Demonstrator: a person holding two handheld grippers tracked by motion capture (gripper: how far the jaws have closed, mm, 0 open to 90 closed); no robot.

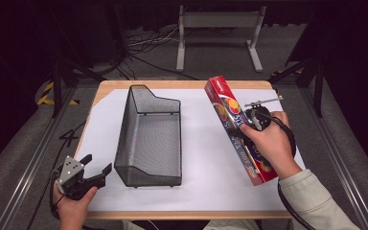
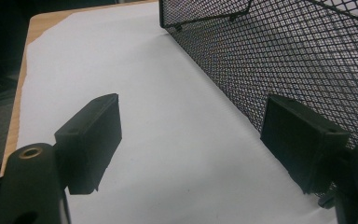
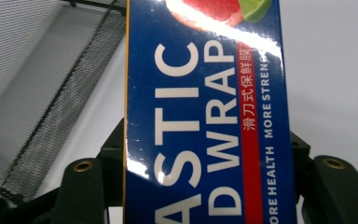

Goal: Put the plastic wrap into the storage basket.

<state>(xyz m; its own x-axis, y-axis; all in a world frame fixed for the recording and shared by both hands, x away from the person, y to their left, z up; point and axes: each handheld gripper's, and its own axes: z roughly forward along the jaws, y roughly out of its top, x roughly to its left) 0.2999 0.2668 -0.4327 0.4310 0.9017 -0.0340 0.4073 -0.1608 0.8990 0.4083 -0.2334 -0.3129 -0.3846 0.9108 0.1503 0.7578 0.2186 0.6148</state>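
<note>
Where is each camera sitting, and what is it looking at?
High view: above the person's side, looking forward and down on the table; both hands, left gripper and right gripper show.
Left gripper view: rides the left gripper, looking between its open jaws along the white sheet beside the mesh basket.
Right gripper view: rides the right gripper, facing the plastic wrap box between its jaws.
All three share the basket.
</note>
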